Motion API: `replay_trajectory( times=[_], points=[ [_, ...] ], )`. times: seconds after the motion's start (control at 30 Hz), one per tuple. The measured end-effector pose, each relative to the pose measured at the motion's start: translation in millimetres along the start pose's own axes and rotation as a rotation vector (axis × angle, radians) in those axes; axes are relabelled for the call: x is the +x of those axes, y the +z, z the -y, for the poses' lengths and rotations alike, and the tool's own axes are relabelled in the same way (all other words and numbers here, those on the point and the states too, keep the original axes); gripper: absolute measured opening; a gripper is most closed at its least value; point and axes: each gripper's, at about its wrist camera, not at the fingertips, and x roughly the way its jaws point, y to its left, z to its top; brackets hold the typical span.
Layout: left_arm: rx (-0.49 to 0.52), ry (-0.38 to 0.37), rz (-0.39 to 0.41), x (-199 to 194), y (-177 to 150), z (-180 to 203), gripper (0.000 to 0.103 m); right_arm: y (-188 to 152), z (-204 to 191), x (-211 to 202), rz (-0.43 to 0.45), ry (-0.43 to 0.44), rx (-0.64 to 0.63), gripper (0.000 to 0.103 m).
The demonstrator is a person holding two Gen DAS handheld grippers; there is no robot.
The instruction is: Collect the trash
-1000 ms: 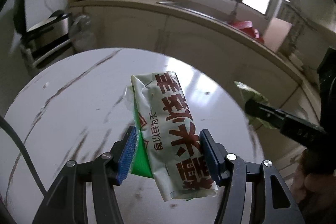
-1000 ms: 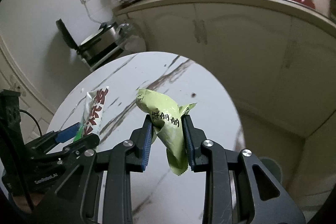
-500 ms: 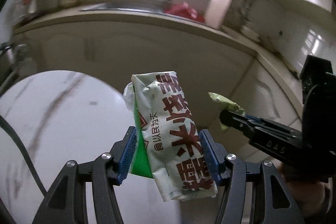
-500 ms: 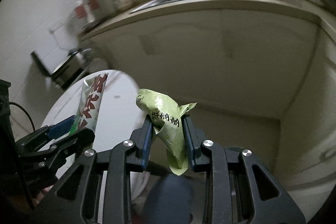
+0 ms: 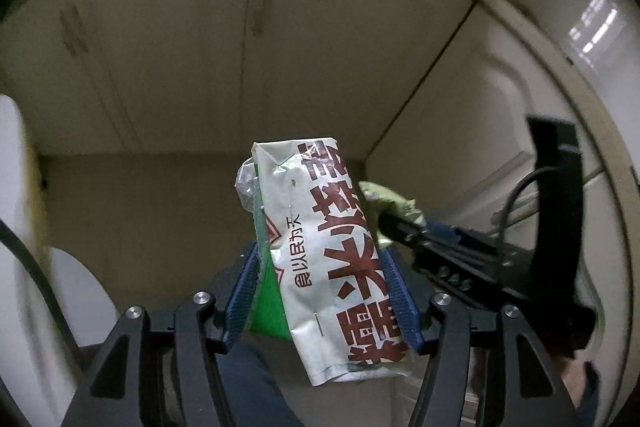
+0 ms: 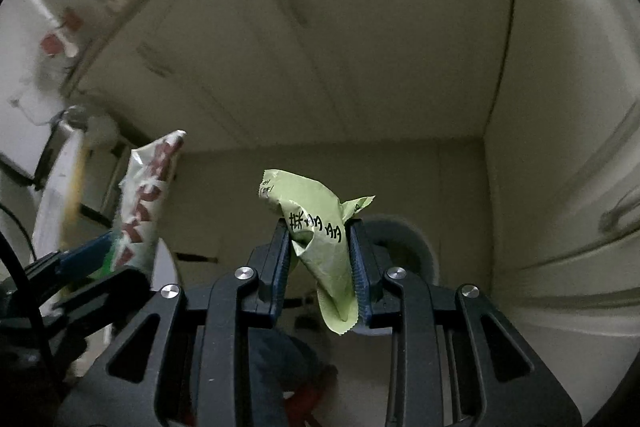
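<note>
Left gripper point(image 5: 324, 291) clamps the packet point(image 5: 340, 267); right gripper point(image 6: 320, 275) clamps the green wrapper point(image 6: 320, 227). Risk: thin wrapper slipping from the jaws short of the bin point(image 6: 404, 239).

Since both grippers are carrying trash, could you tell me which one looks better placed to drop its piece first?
Probably the right. The right gripper holds its light green wrapper just in front of a round grey rim, likely a bin. The left gripper grips the white-and-red packet; no bin shows in its view.
</note>
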Motion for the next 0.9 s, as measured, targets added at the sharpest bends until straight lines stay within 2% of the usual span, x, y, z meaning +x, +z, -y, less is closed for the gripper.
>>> replay_trajectory(
  times=[0.1, 0.2, 0.27, 0.3, 0.4, 0.47, 0.57, 0.7, 0.9],
  points=[
    [-0.009, 0.01, -0.072, 29, 13, -2, 0.063, -6, 21, 32, -0.054, 0.008, 0.066, 0.028],
    [-0.03, 0.038, -0.117, 49, 24, -7, 0.064, -12, 41, 51, -0.086, 0.023, 0.149, 0.044],
    [-0.034, 0.048, -0.116, 52, 26, -9, 0.069, -15, 52, 60, -0.092, 0.034, 0.197, 0.066],
    [-0.03, 0.057, -0.113, 50, 26, -10, 0.074, -15, 55, 61, -0.091, 0.034, 0.212, 0.07],
    [-0.026, 0.086, -0.096, 45, 27, -11, 0.081, -16, 61, 59, -0.083, 0.038, 0.231, 0.076],
    [-0.03, 0.102, -0.081, 38, 26, -12, 0.083, -15, 62, 57, -0.076, 0.035, 0.232, 0.088],
    [-0.025, 0.123, -0.05, 22, 17, -11, 0.085, -16, 58, 52, -0.056, 0.029, 0.254, 0.101],
    [0.002, 0.151, 0.019, -9, 11, -11, 0.09, -16, 55, 36, -0.03, -0.003, 0.267, 0.103],
    [0.027, 0.152, 0.153, -70, -10, -7, 0.092, -19, 35, -1, 0.019, -0.028, 0.233, 0.103]
  ],
)
